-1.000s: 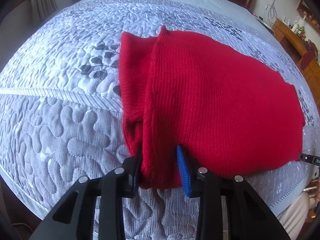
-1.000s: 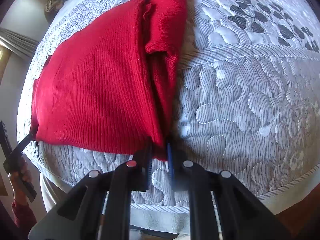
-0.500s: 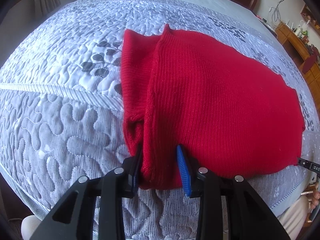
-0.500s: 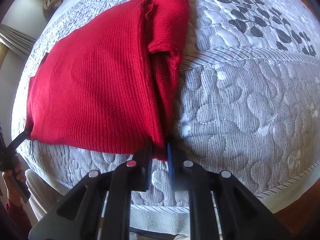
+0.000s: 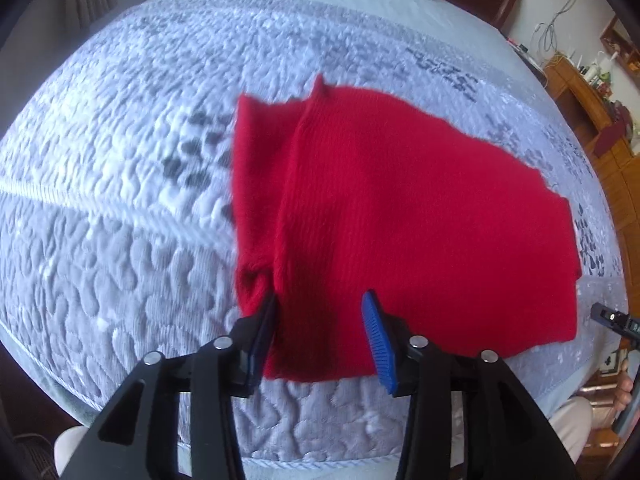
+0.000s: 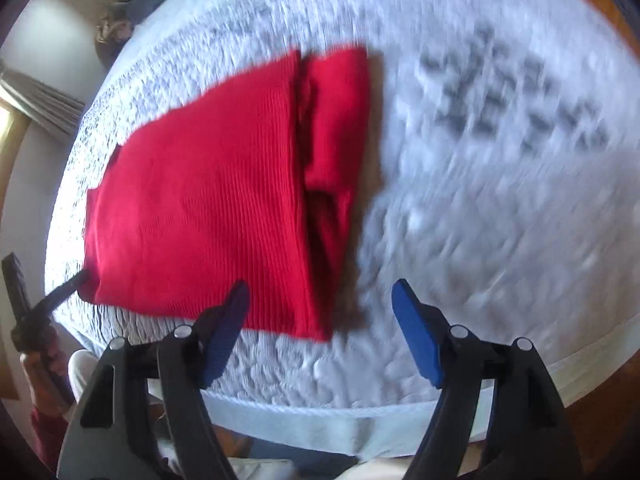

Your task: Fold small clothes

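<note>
Red knit garment [image 5: 400, 216] lying folded flat on quilted bed [image 5: 120, 240]. Left tool [image 5: 320, 330] opening, near hem between pads at 12 o'clock. Right tool [image 6: 320, 320] opening, empty, above hem corner.

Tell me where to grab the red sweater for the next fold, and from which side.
Grip the red sweater at its two near corners, coming down from the bed's near edge. That hem lies flat and straight along the quilt, nearest both opening grippers, so it would probably lift evenly toward the far edge.
</note>
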Demonstrator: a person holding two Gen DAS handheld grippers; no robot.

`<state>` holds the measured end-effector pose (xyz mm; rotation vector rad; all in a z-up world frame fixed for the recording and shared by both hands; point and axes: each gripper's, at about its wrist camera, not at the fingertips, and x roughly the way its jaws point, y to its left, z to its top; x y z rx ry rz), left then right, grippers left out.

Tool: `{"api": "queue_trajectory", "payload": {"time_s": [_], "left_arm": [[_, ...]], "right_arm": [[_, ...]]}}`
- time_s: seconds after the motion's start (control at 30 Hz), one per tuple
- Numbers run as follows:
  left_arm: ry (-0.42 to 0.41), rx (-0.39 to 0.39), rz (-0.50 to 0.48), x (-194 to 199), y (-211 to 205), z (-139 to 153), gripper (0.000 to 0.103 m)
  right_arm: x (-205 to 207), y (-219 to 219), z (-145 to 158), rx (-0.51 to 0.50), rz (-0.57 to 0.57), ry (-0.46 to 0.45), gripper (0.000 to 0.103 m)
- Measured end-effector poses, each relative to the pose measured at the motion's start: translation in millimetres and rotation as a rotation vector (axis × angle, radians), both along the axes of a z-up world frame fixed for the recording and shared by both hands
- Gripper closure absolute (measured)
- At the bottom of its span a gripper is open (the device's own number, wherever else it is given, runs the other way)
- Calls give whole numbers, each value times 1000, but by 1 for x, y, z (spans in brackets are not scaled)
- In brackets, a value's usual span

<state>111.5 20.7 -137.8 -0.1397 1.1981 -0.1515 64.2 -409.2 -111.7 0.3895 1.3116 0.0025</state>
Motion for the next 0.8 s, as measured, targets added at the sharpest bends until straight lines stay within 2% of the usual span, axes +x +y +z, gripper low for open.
{"api": "queue_trajectory", "payload": {"time_s": [0.1, 0.2, 0.33, 0.5, 0.57, 0.6, 0.67, 0.8], "left_arm": [[-13, -24, -38, 17, -20, 7, 54], [-15, -48, -51, 36, -36, 6, 54], [-3, -32, -71, 58, -51, -1, 54], [44, -30, -109, 72, -54, -24, 53], [43, -47, -124, 75, -54, -28, 51], [43, -57, -132, 76, -54, -29, 47], [38, -61, -148, 76, -57, -31, 43], [17, -7, -190, 73, -68, -32, 36]], "right_arm": [[17, -7, 9, 38, 6, -3, 18], [32, -7, 0, 7, 18, 21, 18], [48, -8, -20, 62, 6, 48, 18], [70, -16, -42, 135, -19, 67, 18], [77, -13, -46, 125, -14, 70, 17], [78, -10, -46, 116, -11, 71, 17], [81, -5, -48, 92, -12, 74, 19], [84, 8, -49, -4, -1, 57, 38]]}}
